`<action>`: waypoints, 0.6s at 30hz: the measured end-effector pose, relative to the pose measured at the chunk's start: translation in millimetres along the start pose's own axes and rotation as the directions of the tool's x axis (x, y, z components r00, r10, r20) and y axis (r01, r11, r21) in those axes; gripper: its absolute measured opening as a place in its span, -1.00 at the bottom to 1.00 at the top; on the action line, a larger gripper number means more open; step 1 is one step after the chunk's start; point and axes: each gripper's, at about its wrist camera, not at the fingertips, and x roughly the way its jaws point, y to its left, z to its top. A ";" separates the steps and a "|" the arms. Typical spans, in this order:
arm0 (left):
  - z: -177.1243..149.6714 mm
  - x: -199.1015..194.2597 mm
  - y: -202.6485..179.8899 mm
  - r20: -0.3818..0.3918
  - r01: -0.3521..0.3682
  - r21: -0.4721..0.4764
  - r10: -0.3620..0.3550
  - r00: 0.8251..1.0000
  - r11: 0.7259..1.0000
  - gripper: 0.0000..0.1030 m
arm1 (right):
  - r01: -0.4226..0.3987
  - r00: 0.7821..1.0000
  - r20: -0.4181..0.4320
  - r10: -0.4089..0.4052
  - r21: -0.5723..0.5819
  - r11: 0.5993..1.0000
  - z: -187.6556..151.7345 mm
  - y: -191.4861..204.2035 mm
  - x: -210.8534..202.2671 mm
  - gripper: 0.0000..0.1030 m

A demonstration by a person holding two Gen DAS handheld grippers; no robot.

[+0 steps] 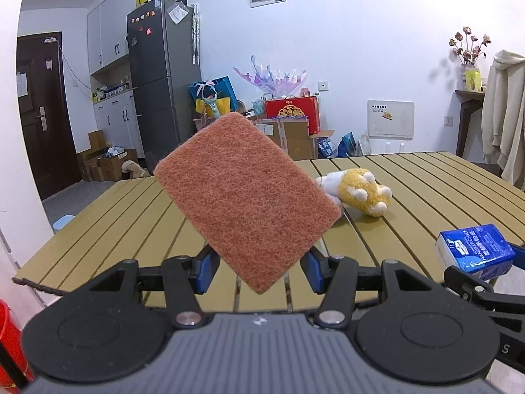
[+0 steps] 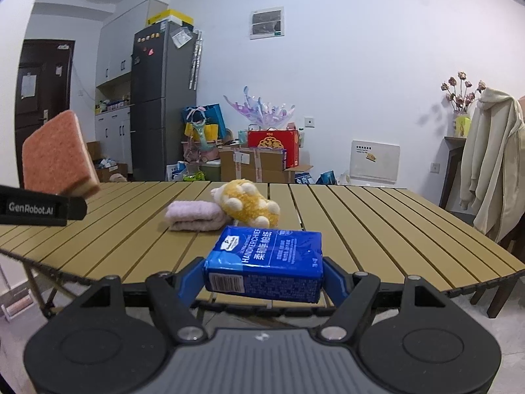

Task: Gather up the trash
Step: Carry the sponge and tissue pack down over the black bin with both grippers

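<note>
Sponge [image 1: 244, 193] and tissue pack [image 2: 267, 262] gripped above table edge [image 2: 459, 290]

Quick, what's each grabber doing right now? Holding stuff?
Left gripper: fingers closed on the orange sponge, lifted above the table.
Right gripper: fingers closed on the blue tissue pack.

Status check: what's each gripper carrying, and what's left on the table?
Left gripper shut on sponge. Right gripper shut on tissue pack. Plush toy and folded towel on table.
</note>
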 end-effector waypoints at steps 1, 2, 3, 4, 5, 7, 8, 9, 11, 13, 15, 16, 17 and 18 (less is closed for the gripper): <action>-2.4 -5.4 1.2 -0.001 -0.001 0.002 0.001 1.000 1.000 0.06 | -0.003 1.000 -0.001 0.003 -0.006 1.000 -1.7 1.6 -5.5 0.43; -4.4 -10.6 2.6 -0.005 -0.001 0.003 0.001 1.000 1.000 0.06 | -0.006 1.000 -0.003 0.006 -0.014 1.000 -3.3 3.3 -11.3 0.43; -6.9 -15.0 3.7 -0.008 0.000 0.005 0.000 1.000 1.000 0.06 | -0.009 1.000 -0.005 0.009 -0.022 1.000 -5.0 4.9 -17.0 0.43; -10.0 -19.8 4.7 -0.012 0.000 0.006 0.000 1.000 1.000 0.06 | -0.011 1.000 -0.006 0.011 -0.027 1.000 -6.1 6.3 -21.3 0.43; -13.6 -24.6 5.5 -0.015 -0.001 0.009 0.002 1.000 1.000 0.06 | -0.014 1.000 -0.008 0.014 -0.032 0.999 -8.0 7.3 -26.6 0.43; -20.0 -32.1 7.0 -0.021 -0.002 0.015 0.002 1.000 1.000 0.06 | -0.017 1.000 -0.013 0.017 -0.039 0.999 -11.6 8.2 -36.1 0.43; -24.7 -36.6 7.6 -0.026 -0.003 0.018 0.003 1.000 1.000 0.06 | -0.020 1.000 -0.018 0.019 -0.042 0.999 -13.3 8.9 -40.5 0.43; -28.9 -40.7 8.3 -0.032 -0.001 0.020 0.002 1.000 1.000 0.06 | -0.023 0.999 -0.023 0.022 -0.045 0.999 -15.2 9.4 -44.8 0.43; -35.4 -47.0 9.6 -0.044 0.004 0.020 -0.003 0.999 1.000 0.06 | -0.028 0.999 -0.033 0.026 -0.050 0.998 -20.7 10.1 -54.0 0.43; -44.2 -54.1 11.0 -0.060 0.013 0.017 -0.012 0.998 1.000 0.06 | -0.031 0.999 -0.044 0.028 -0.055 0.998 -25.8 10.4 -61.6 0.43; -53.3 -59.2 11.4 -0.078 0.021 0.020 -0.019 0.997 1.000 0.06 | -0.035 0.998 -0.059 0.032 -0.060 0.998 -32.1 9.6 -68.6 0.43; -58.7 -61.4 10.4 -0.089 0.024 0.025 -0.021 0.996 0.999 0.06 | -0.036 0.997 -0.066 0.032 -0.062 0.997 -33.7 9.1 -71.1 0.43; -63.3 -62.8 9.6 -0.099 0.026 0.029 -0.023 0.995 0.999 0.06 | -0.037 0.997 -0.074 0.033 -0.063 0.997 -36.2 8.4 -74.0 0.43; -68.2 -65.0 9.6 -0.108 0.028 0.033 -0.025 0.994 0.999 0.06 | -0.040 0.996 -0.085 0.034 -0.063 0.997 -39.3 7.9 -76.9 0.43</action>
